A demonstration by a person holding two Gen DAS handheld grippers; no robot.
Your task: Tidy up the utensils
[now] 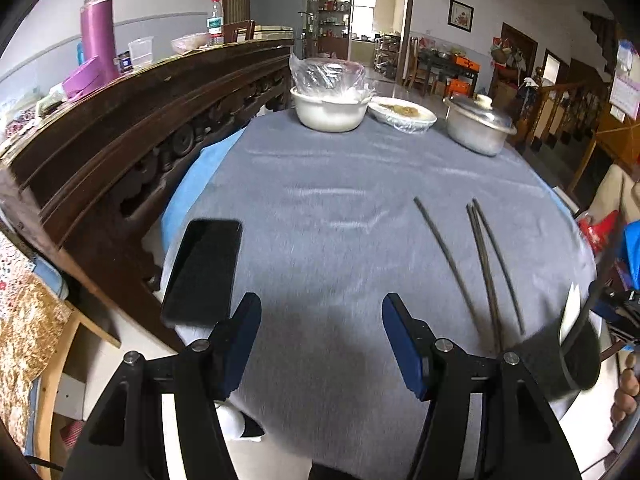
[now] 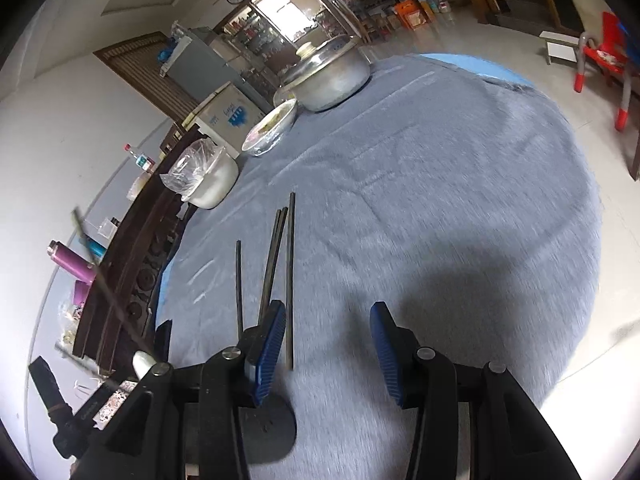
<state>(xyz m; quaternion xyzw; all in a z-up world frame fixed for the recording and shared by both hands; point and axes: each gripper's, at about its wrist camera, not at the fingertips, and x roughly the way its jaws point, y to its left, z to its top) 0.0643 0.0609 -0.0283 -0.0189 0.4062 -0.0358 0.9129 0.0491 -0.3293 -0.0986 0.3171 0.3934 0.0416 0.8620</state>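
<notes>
No writing on anything here is sharp enough for me to read: the label on the clear bottle [image 1: 216, 20] is a green-and-white blur, and the blue print on the white box [image 2: 230, 114] stays illegible.

At the worktop's [image 1: 320, 208] far edge stand three vessels. A white pot [image 1: 330, 110] is covered with clear plastic, so its contents are hidden. Beside it a shallow dish [image 1: 402, 114] under film holds something yellowish. A metal pot [image 1: 478, 128] keeps its lid on. A pink flask [image 1: 98, 34] stands on the dark wooden ledge [image 1: 152, 92].

The chopsticks [image 1: 484, 264] lie loose on the grey cloth, four dark sticks roughly parallel, right of my left gripper [image 1: 322, 344] and just left of my right gripper [image 2: 328, 350]. A black phone [image 1: 204, 270] lies at the left edge.

Both grippers hover with fingers apart, nothing between them.
</notes>
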